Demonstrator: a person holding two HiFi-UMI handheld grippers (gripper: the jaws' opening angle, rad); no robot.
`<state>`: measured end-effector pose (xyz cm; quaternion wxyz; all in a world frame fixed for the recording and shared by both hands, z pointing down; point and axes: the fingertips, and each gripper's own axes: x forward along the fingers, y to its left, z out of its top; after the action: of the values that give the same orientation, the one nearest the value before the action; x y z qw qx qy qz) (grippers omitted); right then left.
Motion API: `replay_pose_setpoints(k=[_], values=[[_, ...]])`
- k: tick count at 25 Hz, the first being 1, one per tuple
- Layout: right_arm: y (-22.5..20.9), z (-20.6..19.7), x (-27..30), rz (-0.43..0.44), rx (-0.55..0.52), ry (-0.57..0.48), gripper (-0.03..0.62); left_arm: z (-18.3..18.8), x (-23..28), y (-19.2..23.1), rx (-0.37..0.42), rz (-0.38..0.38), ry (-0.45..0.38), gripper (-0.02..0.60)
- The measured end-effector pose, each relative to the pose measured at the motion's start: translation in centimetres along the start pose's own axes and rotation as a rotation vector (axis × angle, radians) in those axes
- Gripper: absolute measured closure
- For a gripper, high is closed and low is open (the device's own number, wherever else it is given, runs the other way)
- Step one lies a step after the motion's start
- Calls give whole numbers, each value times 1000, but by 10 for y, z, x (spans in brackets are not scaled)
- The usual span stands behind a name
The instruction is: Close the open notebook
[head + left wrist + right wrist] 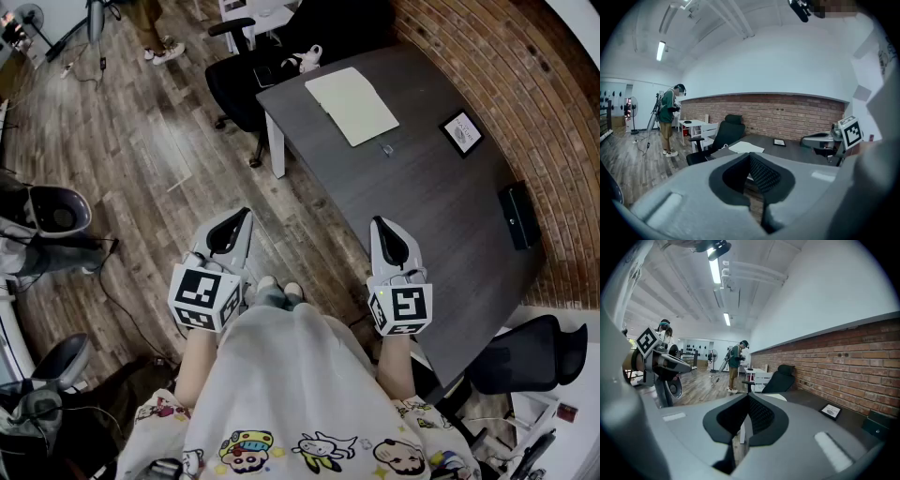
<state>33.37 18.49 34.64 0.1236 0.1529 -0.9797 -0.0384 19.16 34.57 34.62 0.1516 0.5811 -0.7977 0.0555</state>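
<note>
The notebook (352,105) lies open with pale pages up, at the far end of the dark table (441,206). It is also in the left gripper view (746,148), and shows as a pale sliver in the right gripper view (777,397). Both grippers hang well short of it, over the wooden floor in front of the person. My left gripper (244,217) has its jaws together with nothing between them (750,155). My right gripper (379,223), near the table's near edge, is shut and empty too (749,396).
A black office chair (239,80) stands at the table's far left corner. On the table are a small framed picture (461,132), a black box (517,216) and a tiny object (387,150). A brick wall (525,84) runs behind it. Another person (669,119) stands farther off.
</note>
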Motion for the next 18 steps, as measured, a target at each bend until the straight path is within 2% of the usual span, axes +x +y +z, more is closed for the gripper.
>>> replay_pose_setpoints(k=[7,13,18], values=[[-8,1,-14,6,23,-29,583,-4,-10,-14,-25,27,-13,584],[10,3,-1,68,32,-41,572,-5,-20,2,-64,85,-43,583],[18,8,26,114,35,-38,535,-1,-13,23,-79,112,-58,578]])
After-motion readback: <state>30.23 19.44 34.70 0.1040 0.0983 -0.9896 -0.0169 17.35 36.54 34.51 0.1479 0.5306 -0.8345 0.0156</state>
